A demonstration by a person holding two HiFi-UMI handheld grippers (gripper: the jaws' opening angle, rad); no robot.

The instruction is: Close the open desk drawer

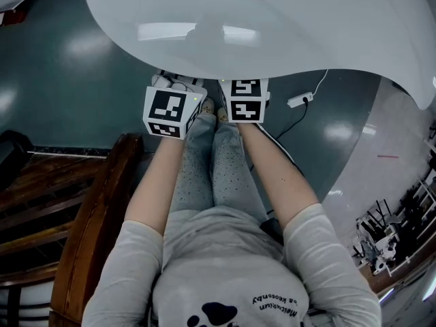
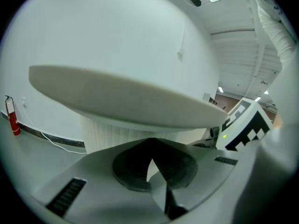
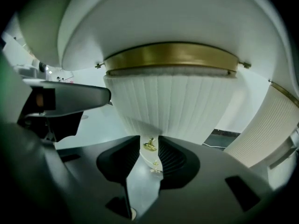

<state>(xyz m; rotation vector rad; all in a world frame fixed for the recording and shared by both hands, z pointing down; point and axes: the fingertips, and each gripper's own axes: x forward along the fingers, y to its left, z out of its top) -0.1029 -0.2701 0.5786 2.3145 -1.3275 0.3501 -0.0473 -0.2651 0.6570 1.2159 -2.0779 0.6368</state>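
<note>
Knob (image 3: 150, 145) (apparently untouched) inside right hand-held gripper (image 3: 150, 139).

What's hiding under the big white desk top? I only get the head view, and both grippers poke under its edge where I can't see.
Observer: The right gripper view shows it. Under the desk top there's a ribbed white drawer front, and a small gold knob on it sits in the gap between the right gripper's open jaws. The pads don't look pressed on it.
Operator: Which thing is the left gripper holding?
Observer: Nothing. In the left gripper view its jaws are together at the tips with nothing between them, and it points at that same ribbed white front from under the desk top's edge.
</note>
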